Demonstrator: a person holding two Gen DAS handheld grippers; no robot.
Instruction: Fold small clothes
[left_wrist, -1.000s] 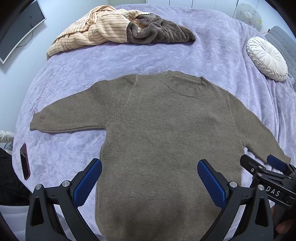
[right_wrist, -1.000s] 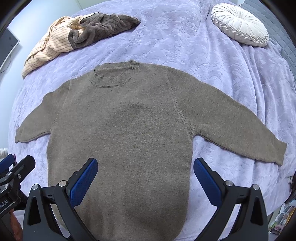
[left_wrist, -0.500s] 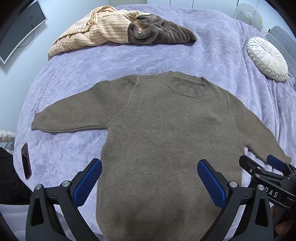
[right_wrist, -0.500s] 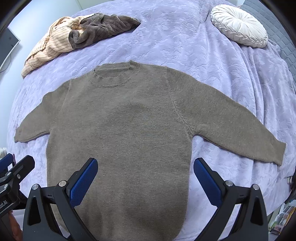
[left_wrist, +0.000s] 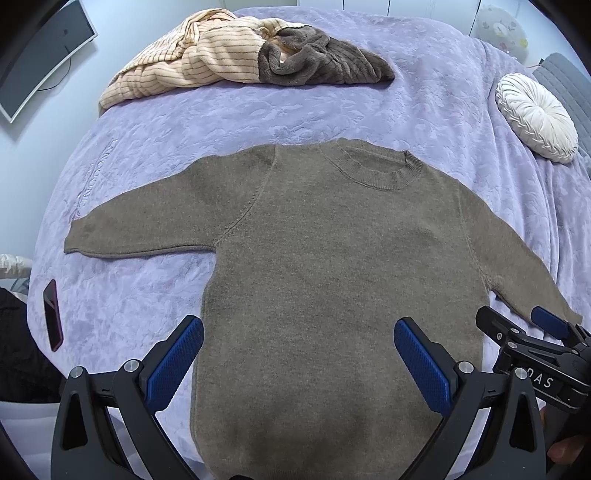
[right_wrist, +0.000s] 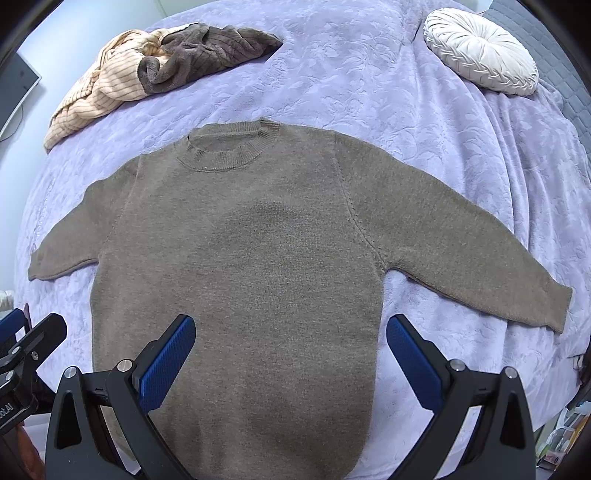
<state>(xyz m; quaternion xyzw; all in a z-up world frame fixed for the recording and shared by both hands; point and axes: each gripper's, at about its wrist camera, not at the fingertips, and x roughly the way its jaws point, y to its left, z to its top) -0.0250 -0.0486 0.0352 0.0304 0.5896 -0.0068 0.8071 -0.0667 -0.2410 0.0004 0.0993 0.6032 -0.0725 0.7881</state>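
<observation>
A small olive-brown knit sweater (left_wrist: 332, 266) lies flat, front up, on a lavender bedspread (left_wrist: 258, 122), sleeves spread to both sides and collar at the far end. It also shows in the right wrist view (right_wrist: 251, 258). My left gripper (left_wrist: 298, 360) is open and empty, hovering above the sweater's lower body near the hem. My right gripper (right_wrist: 291, 356) is open and empty, above the same lower body. The right gripper also shows at the lower right of the left wrist view (left_wrist: 532, 332).
A heap of cream striped and brown fleece clothes (left_wrist: 236, 62) lies at the far left of the bed. A round white cushion (left_wrist: 535, 118) sits at the far right. A dark phone (left_wrist: 51, 314) lies near the bed's left edge. A monitor (left_wrist: 40, 55) is on the wall.
Both views have shifted very slightly; the sweater sits a touch lower in frame. Both grippers stay open and nothing was grasped.
</observation>
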